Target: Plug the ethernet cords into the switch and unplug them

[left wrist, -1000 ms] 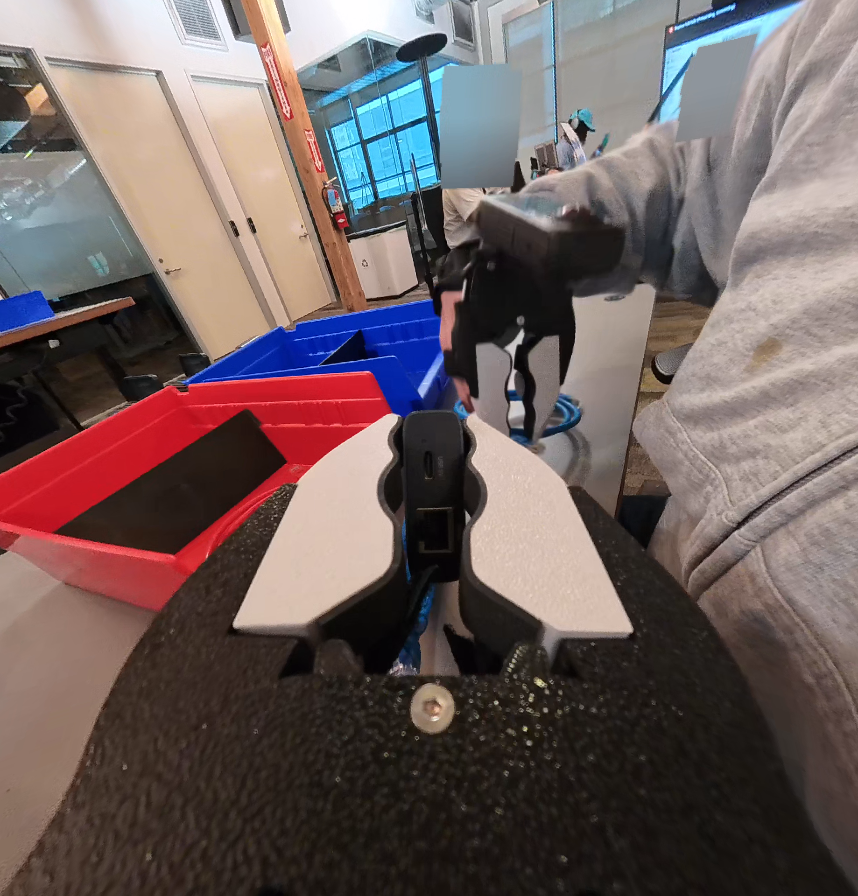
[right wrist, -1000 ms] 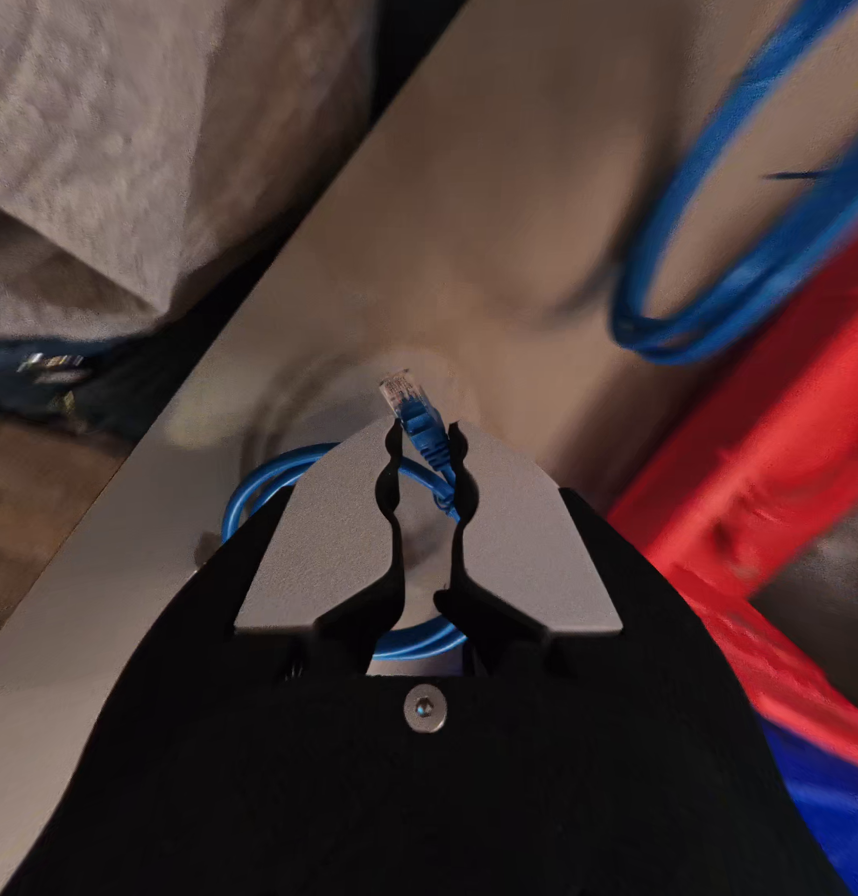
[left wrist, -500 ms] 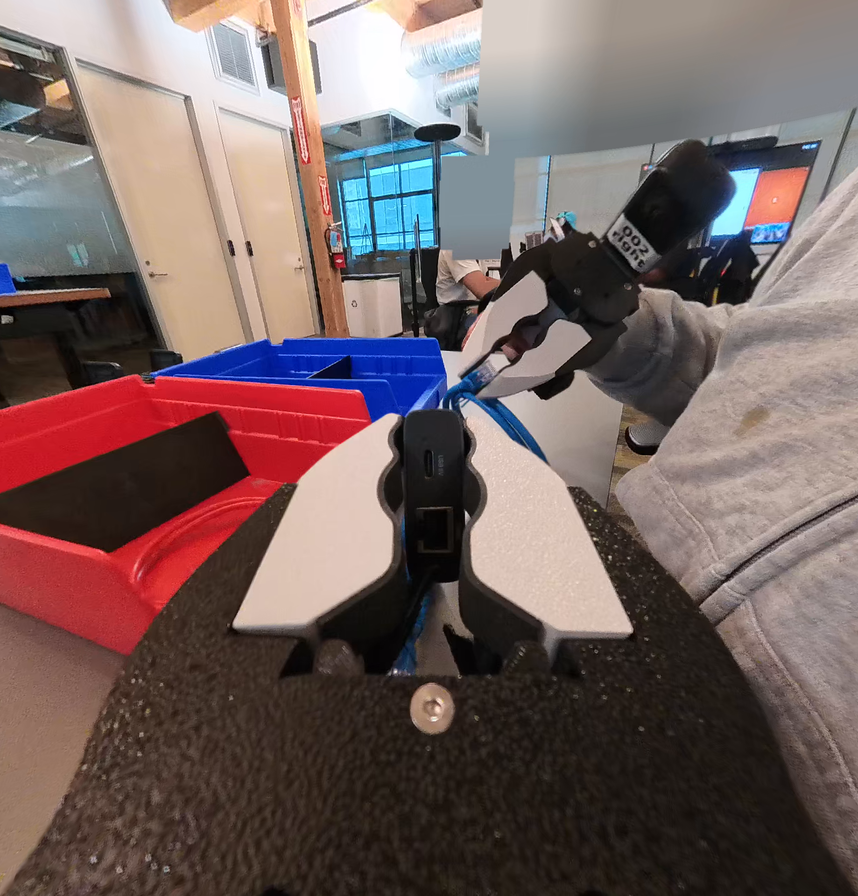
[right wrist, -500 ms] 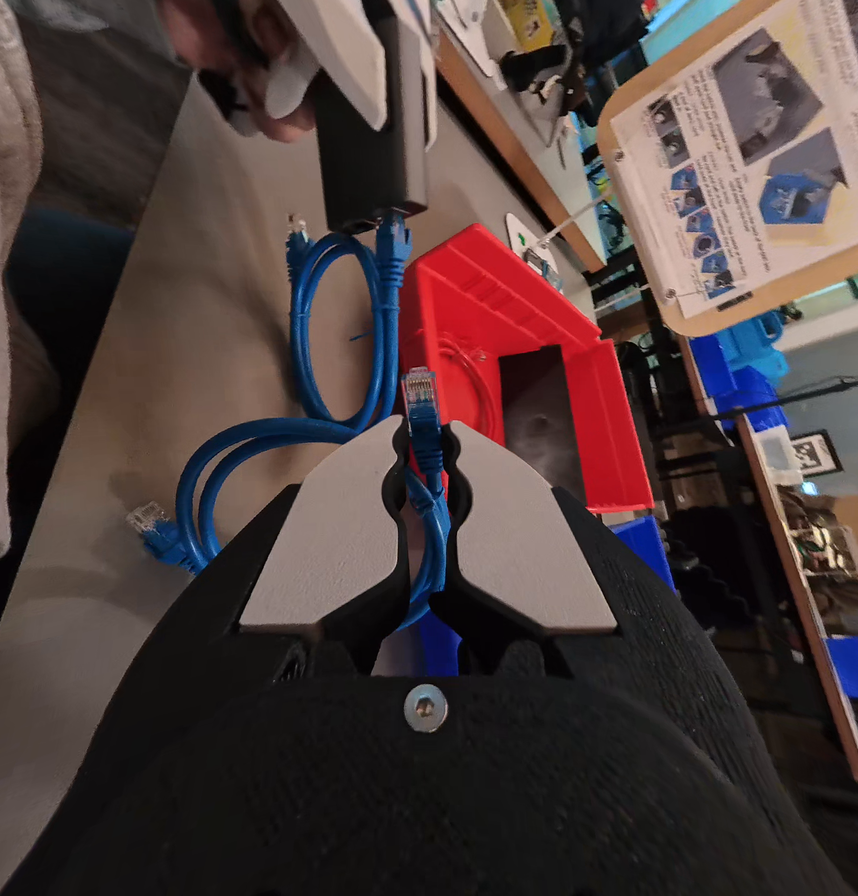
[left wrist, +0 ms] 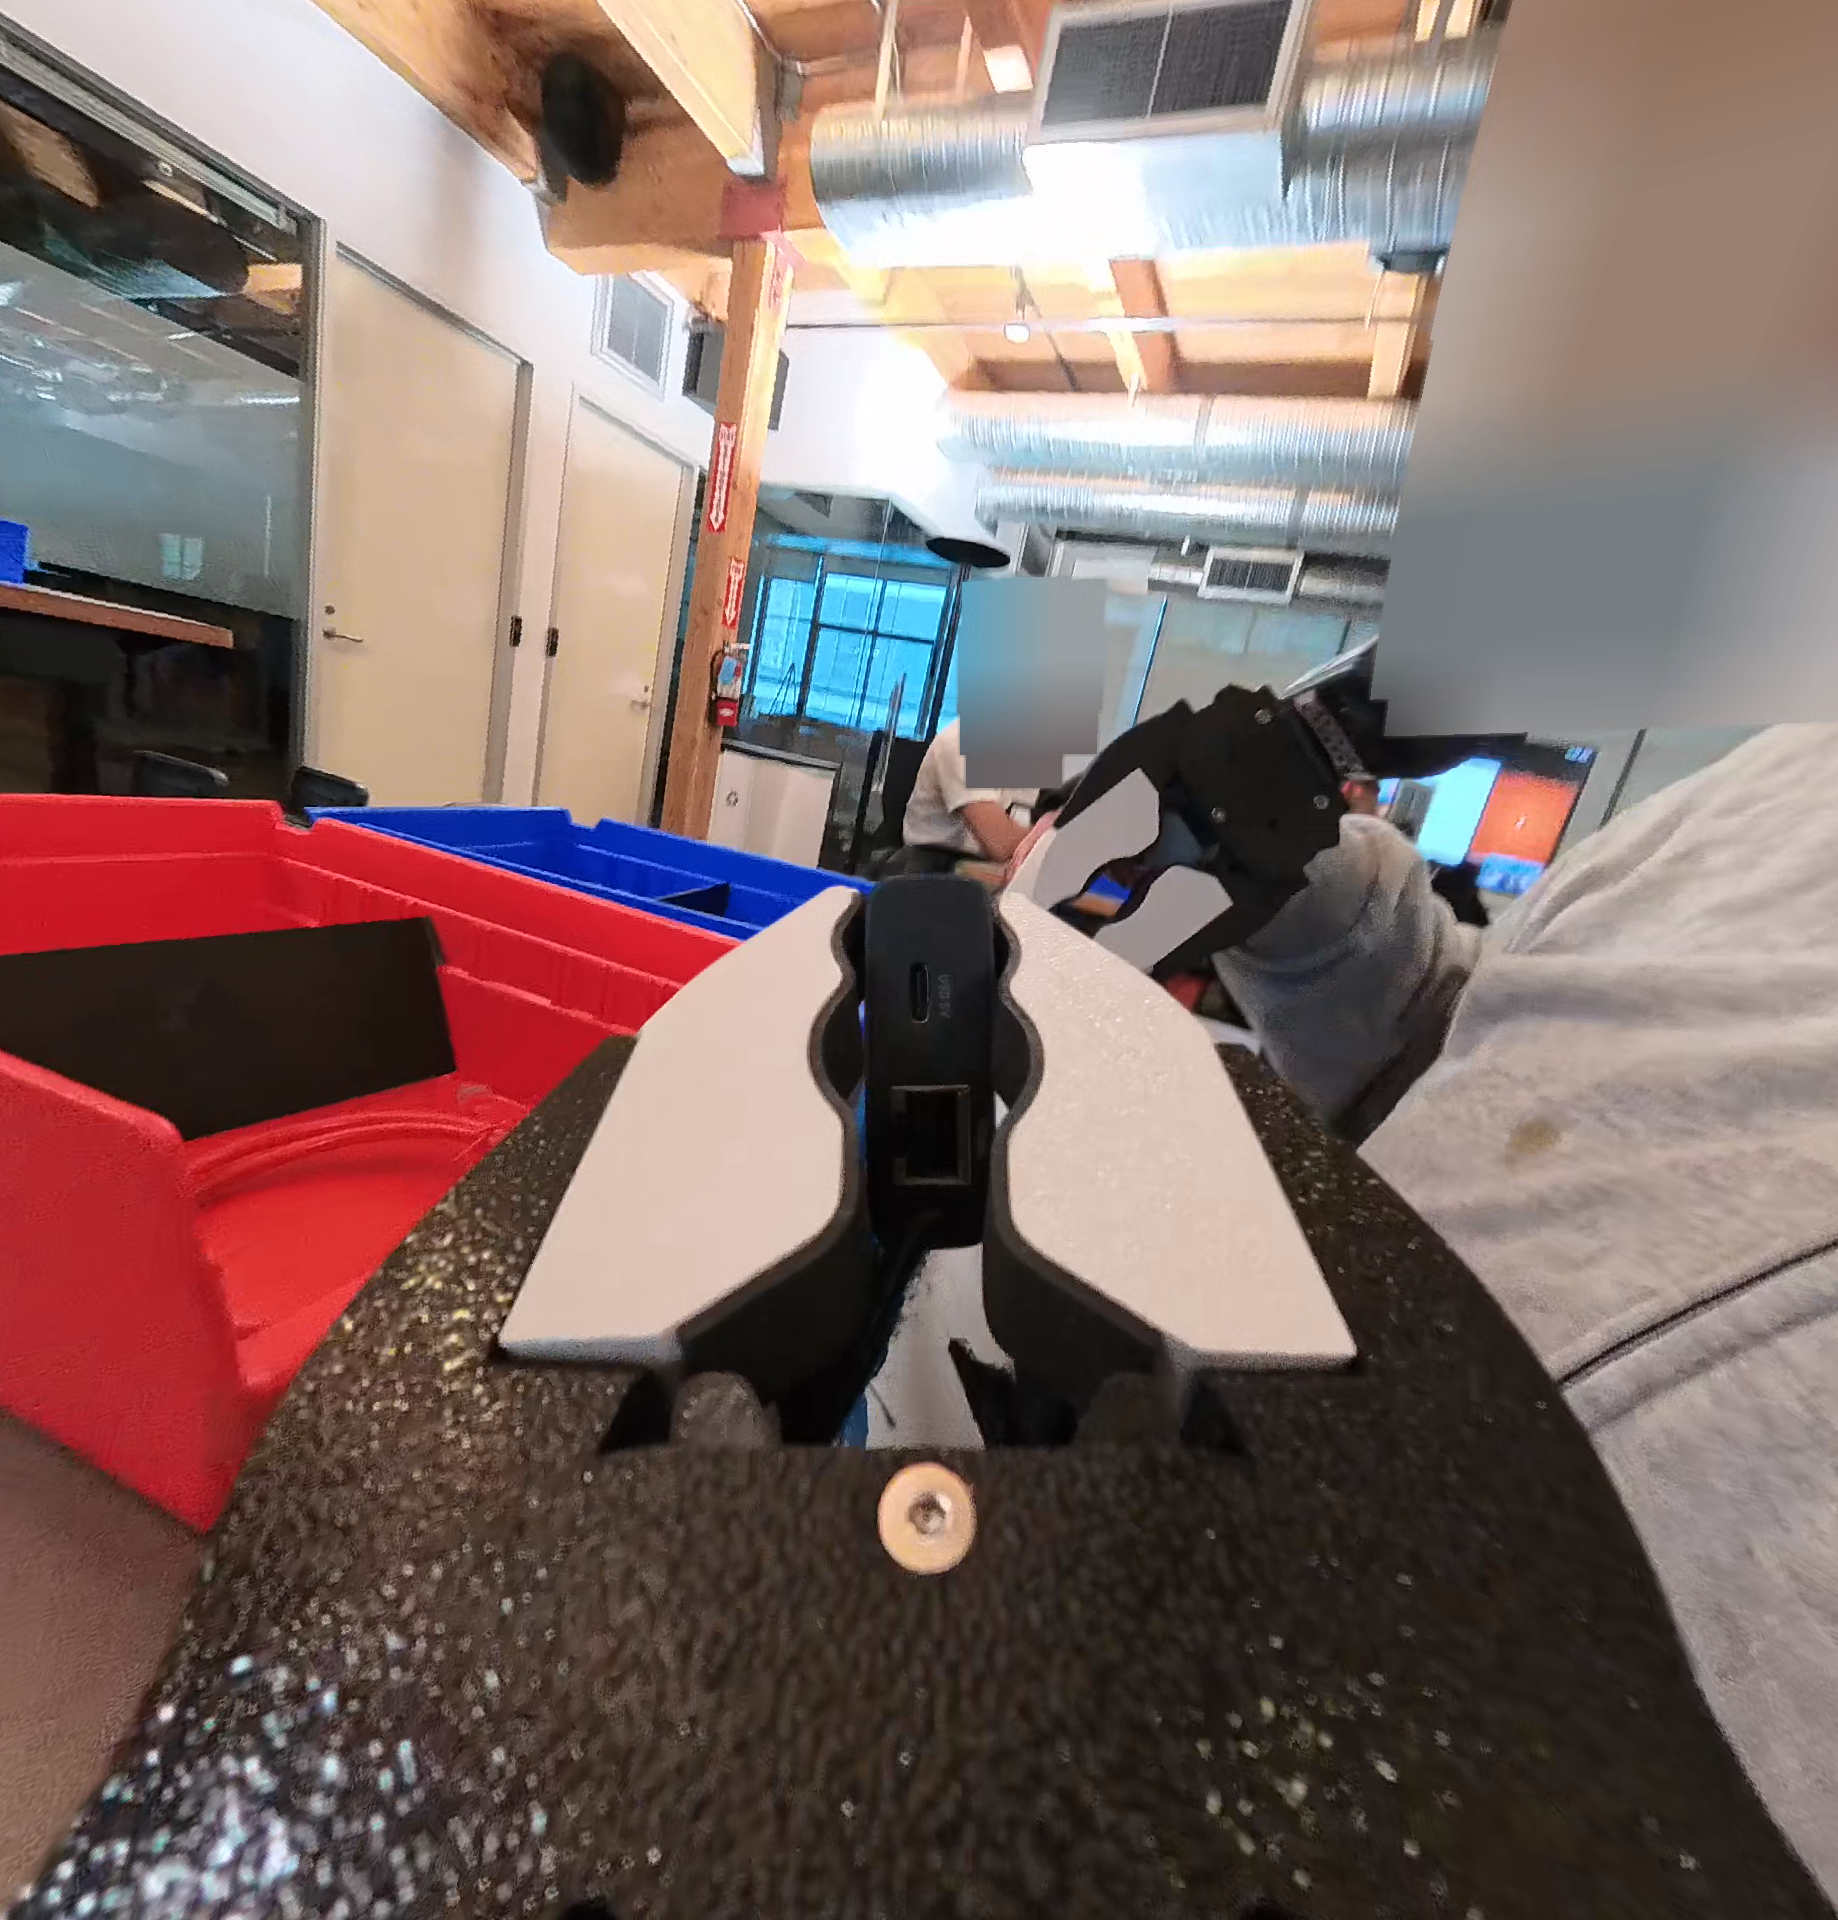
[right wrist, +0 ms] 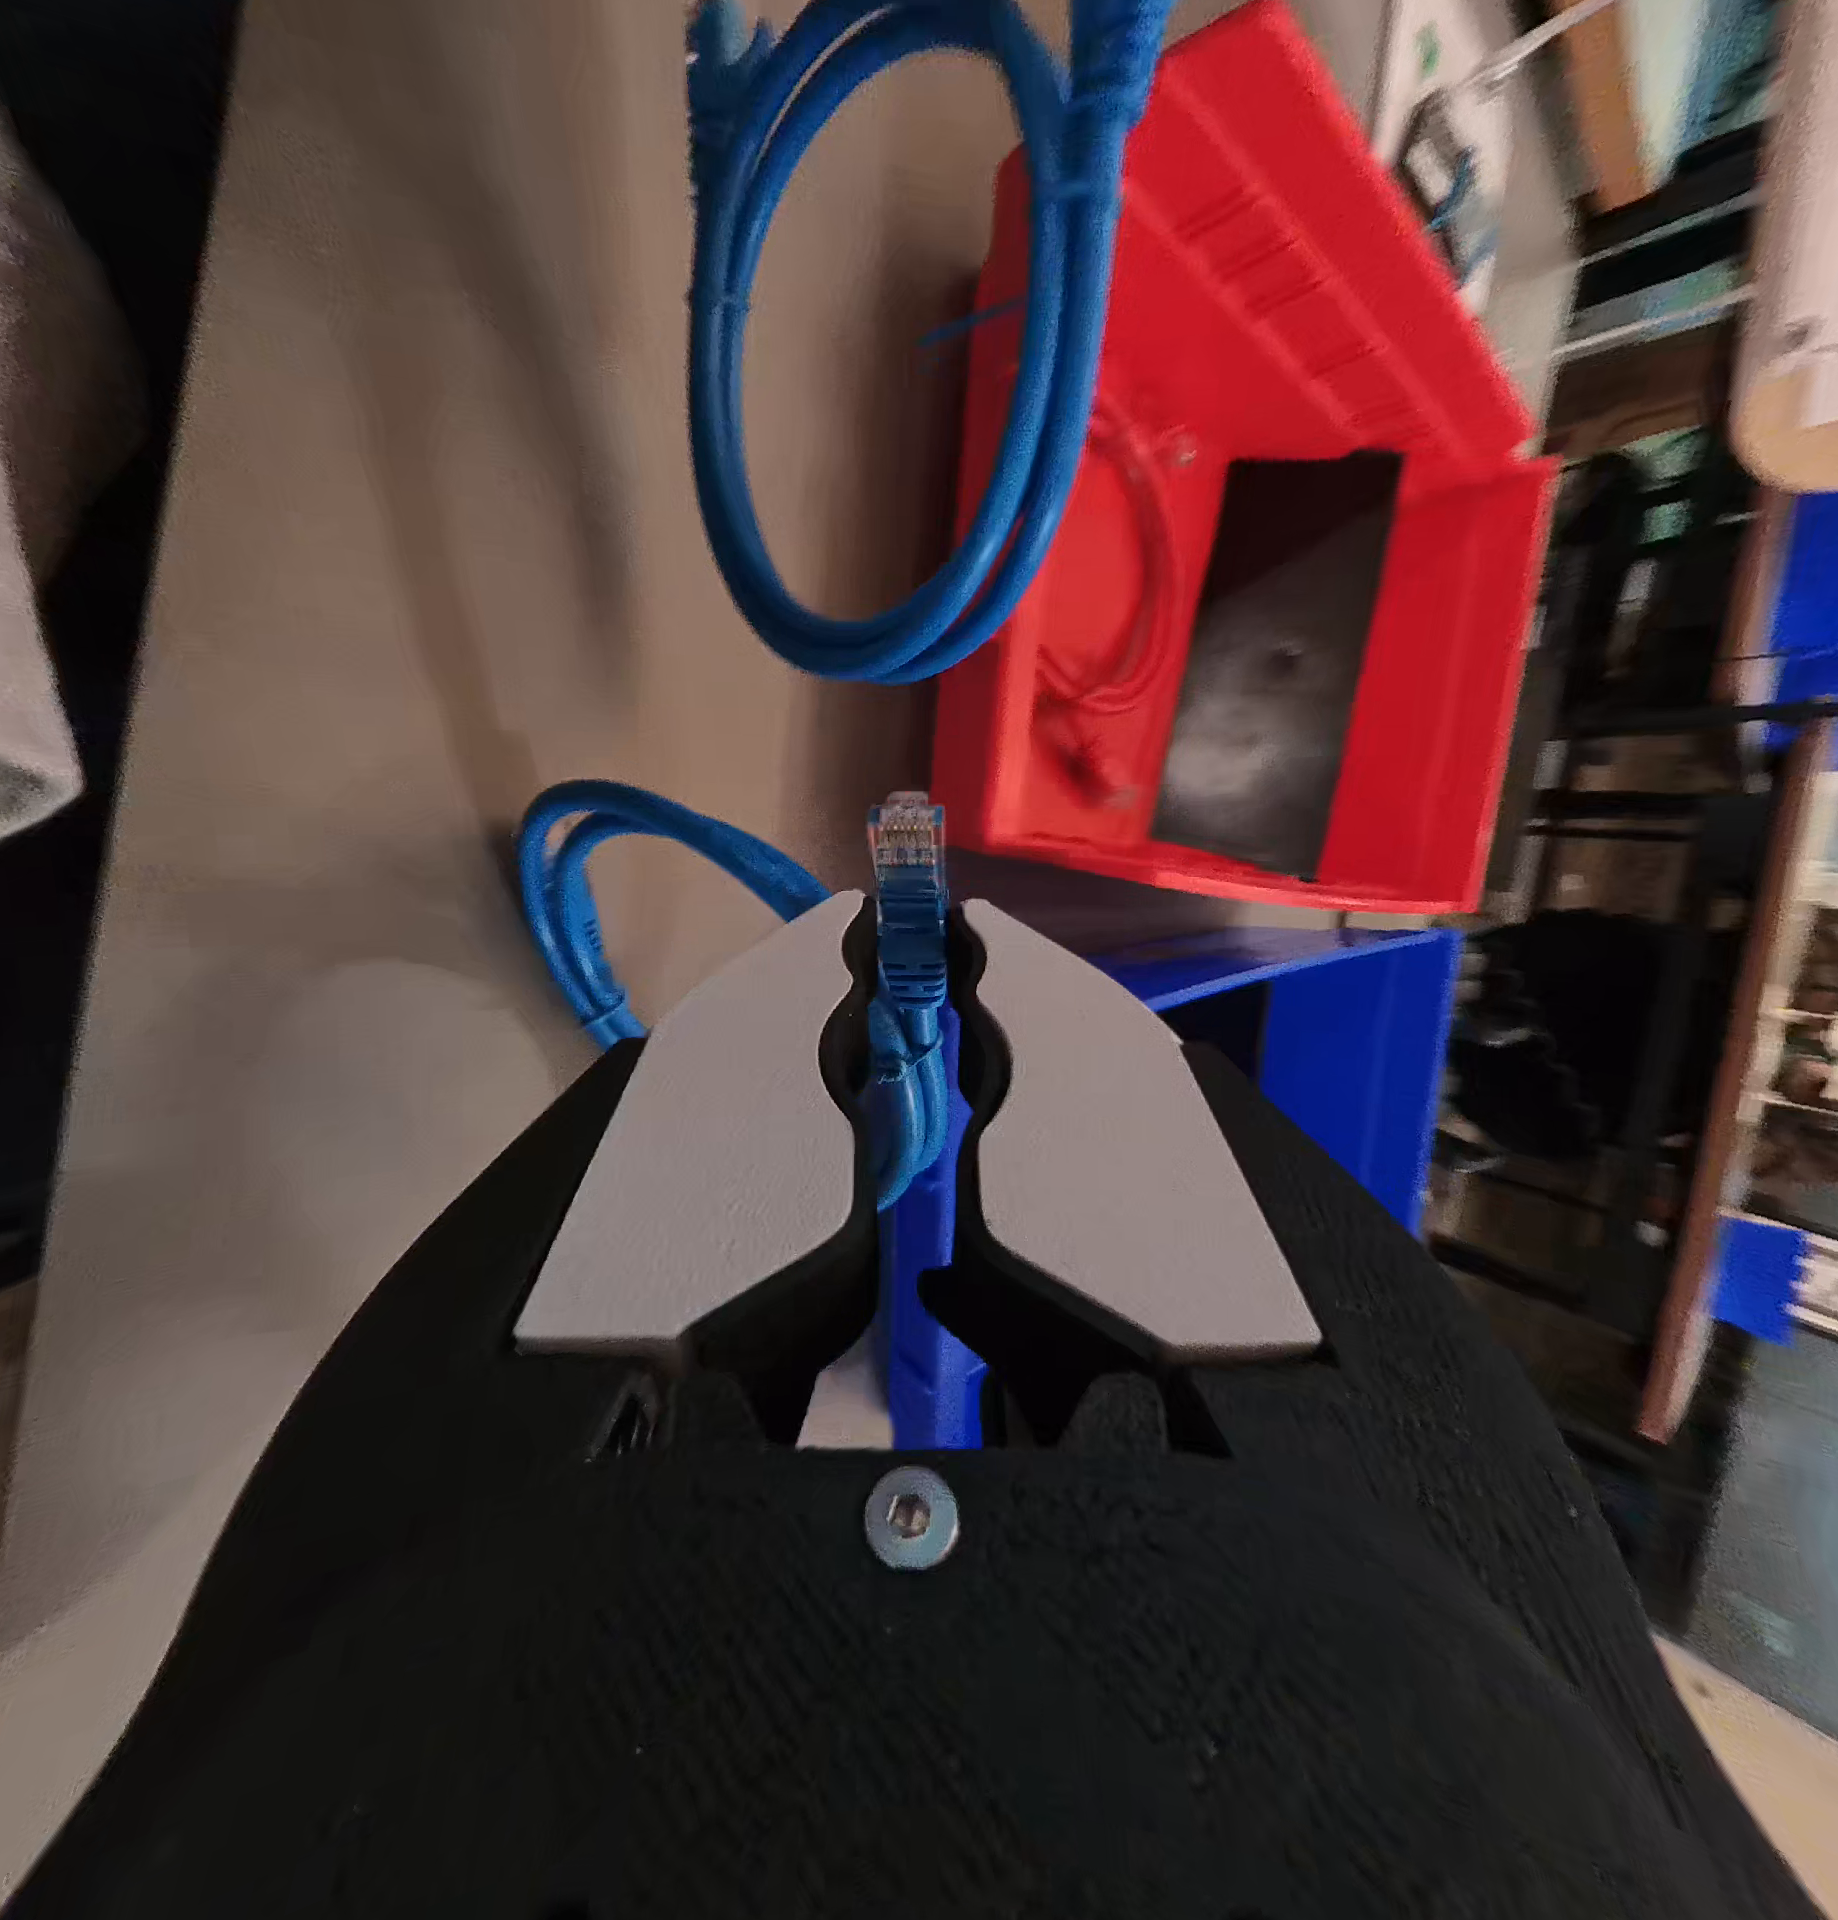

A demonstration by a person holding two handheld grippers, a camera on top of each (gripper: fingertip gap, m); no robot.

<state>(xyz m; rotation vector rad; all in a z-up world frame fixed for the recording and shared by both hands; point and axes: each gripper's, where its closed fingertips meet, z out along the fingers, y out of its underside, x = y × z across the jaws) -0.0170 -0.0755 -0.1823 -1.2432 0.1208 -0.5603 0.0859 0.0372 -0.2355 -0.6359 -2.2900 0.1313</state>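
Switch [left wrist: 927, 1049], a small black box, is clamped upright between the two grey fingers of the left hand-held gripper [left wrist: 927, 914] in the left wrist view, both pads pressed against its sides. A slot-shaped port near its top and a square socket lower down face the camera, and a dark lead hangs from its underside. To the left a red bin [left wrist: 115, 1195] with a black divider is set on the counter [left wrist: 53, 1558], and a blue bin [left wrist: 624, 862] is seen behind it. To the right, just beyond the switch, the right hand-held gripper [left wrist: 1123, 883] is held up by a hand in a grey sleeve [left wrist: 1351, 966]; what its fingers hold cannot be told from this view. Doors, a wooden post and ceiling ducts fill the background, where a seated person is also seen.

In the right wrist view, the right hand-held gripper [right wrist: 910, 914] is closed on the blue boot of an ethernet cord [right wrist: 907, 956], with the clear plug standing out past the fingertips and pointing forward. The rest of that cord trails back between the fingers. A coil of blue cord [right wrist: 572, 914] lies on the counter [right wrist: 375, 520] to the left, and a second blue loop [right wrist: 894, 416] hangs in the upper part of the picture. The red bin [right wrist: 1258, 416] and the blue bin [right wrist: 1341, 1039] are seen to the right, the view being tilted and somewhat blurred.
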